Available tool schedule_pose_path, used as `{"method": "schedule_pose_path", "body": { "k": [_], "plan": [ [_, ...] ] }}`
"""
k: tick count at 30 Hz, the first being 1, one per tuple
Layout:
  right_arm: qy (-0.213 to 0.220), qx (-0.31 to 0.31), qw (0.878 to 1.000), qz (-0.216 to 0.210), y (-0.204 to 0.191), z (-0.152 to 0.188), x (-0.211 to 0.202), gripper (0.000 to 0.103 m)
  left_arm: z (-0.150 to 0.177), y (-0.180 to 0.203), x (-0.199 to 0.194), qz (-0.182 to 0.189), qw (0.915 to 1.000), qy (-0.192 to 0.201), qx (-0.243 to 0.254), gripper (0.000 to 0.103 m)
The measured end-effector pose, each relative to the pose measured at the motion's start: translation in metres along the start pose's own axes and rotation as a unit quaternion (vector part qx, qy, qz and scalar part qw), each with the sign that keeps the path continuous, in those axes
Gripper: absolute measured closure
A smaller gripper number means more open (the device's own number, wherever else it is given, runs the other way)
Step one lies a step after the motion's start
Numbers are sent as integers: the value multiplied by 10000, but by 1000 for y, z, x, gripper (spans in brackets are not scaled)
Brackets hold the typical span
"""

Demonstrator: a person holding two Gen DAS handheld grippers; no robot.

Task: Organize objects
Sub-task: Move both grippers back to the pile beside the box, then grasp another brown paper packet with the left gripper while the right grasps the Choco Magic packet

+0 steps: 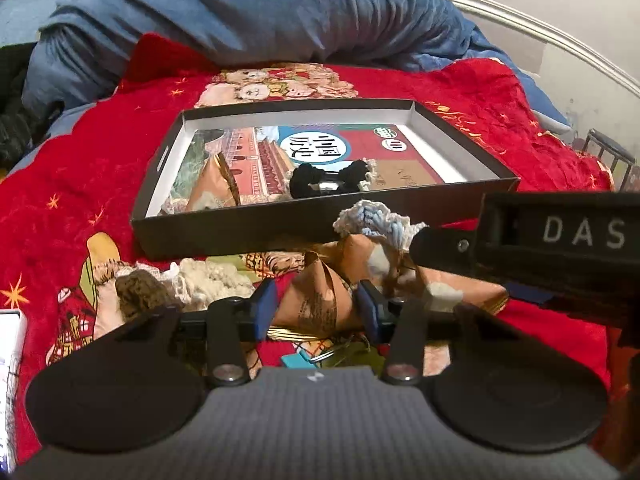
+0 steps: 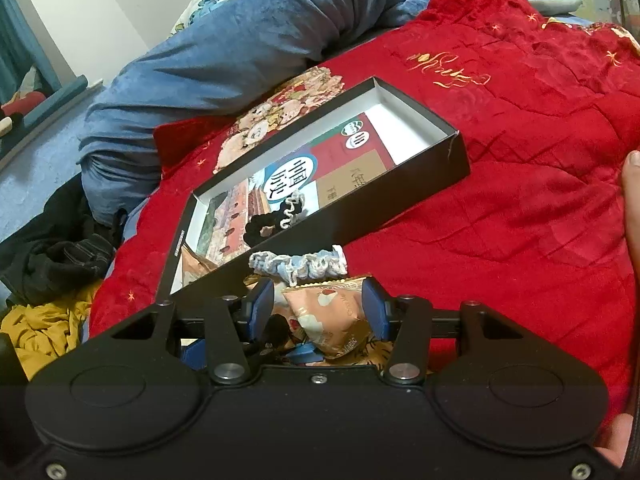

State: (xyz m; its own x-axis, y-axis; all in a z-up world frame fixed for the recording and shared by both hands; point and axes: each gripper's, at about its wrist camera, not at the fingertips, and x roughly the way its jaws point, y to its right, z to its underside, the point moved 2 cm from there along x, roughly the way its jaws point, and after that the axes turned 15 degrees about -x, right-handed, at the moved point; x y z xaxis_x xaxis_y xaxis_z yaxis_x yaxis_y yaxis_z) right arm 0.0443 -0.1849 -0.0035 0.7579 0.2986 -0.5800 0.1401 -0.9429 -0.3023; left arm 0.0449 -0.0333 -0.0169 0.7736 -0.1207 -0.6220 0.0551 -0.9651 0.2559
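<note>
Packets everywhere! Left wrist view: left gripper [image 1: 316, 306] clamps a light, crinkly brown pyramid-shaped foil packet [image 1: 316, 300], six o'clock of the black cardboard tray [image 1: 240, 232].

Right wrist view: right gripper [image 2: 318, 306] pinches a soft pink printed snack pouch [image 2: 332, 320] mid-body, slippery, below the blue-white scrunchie [image 2: 298, 266].

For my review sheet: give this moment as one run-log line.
left claw: around brown packet | right claw: shut on peach packet | black box: holds book, black scrunchie

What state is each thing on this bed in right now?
Black box: lidless, lying flat on the red blanket.
Book: flat inside the box.
Black scrunchie: in the box, on the book.
Blue scrunchie: outside the box.
Left gripper: jaws astride a brown packet.
Right gripper: gripping a pink packet.
</note>
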Motion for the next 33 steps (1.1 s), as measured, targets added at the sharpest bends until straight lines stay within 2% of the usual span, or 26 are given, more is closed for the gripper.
{"method": "schedule_pose_path", "body": {
  "k": [9, 19, 23, 33],
  "plan": [
    [-78, 62, 9999, 124, 1, 4, 9, 52, -3, -3, 3, 2, 9999, -125, -119, 52],
    [-97, 62, 9998, 139, 0, 7, 11, 50, -2, -3, 2, 21, 9998, -157, -158, 58],
    [-46, 346, 9994, -24, 3, 14, 14, 46, -1, -3, 3, 3, 9998, -158, -154, 58],
    [1, 546, 9985, -65, 5, 16, 20, 49, -2, -4, 2, 0, 9997, -169, -200, 58]
  ]
}}
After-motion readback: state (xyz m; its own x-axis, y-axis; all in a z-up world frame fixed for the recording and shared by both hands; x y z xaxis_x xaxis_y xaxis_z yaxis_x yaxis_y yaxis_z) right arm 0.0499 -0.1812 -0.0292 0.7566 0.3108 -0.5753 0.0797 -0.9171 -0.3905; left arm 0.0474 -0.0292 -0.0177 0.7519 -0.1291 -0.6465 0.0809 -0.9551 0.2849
